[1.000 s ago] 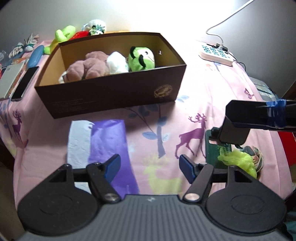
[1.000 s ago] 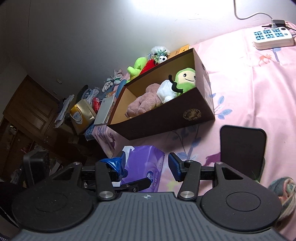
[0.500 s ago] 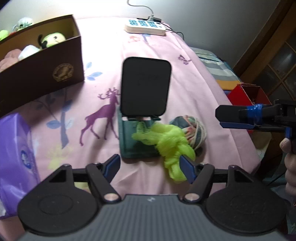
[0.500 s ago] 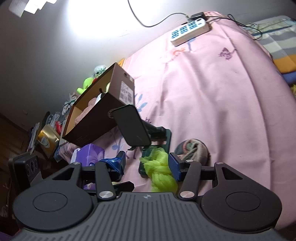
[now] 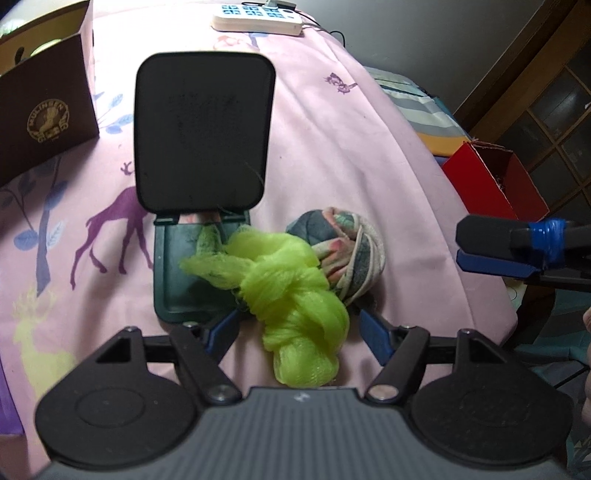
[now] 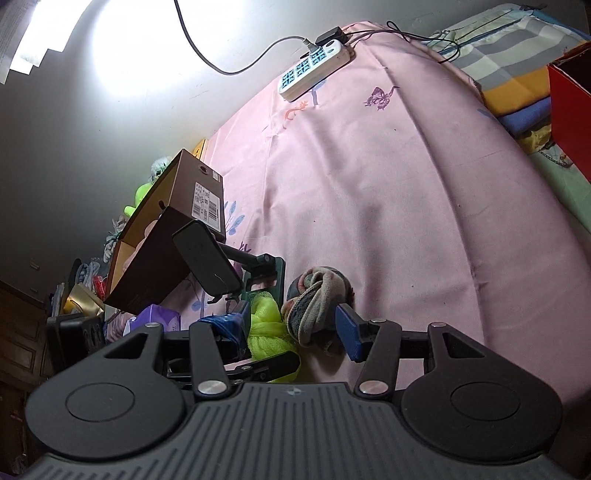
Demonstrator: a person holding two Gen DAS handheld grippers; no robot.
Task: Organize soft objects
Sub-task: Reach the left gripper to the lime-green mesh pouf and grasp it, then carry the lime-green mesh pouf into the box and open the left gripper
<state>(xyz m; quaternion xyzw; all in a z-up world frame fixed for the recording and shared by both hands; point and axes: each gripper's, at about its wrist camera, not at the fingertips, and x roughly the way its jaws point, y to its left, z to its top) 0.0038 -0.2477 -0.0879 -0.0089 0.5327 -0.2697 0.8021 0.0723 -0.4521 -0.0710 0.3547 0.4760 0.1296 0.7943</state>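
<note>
Brown box [image 5: 48,110]: left edge of the left wrist view is cutting it off, contents mostly hiding behind its wall. Rolled socks [image 5: 347,254]: green mesh pouf [image 5: 295,306] is covering their near side. Purple tissue pack [image 6: 155,317]: the right gripper's frame is mostly hiding it.

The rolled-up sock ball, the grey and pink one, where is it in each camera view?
Left wrist: the sock ball lies right of centre, against the neon green mesh cloth, beyond the open left gripper.
Right wrist: it sits low centre, between the open right gripper fingers.
Shared landmark: the white power strip at the far edge.
</note>
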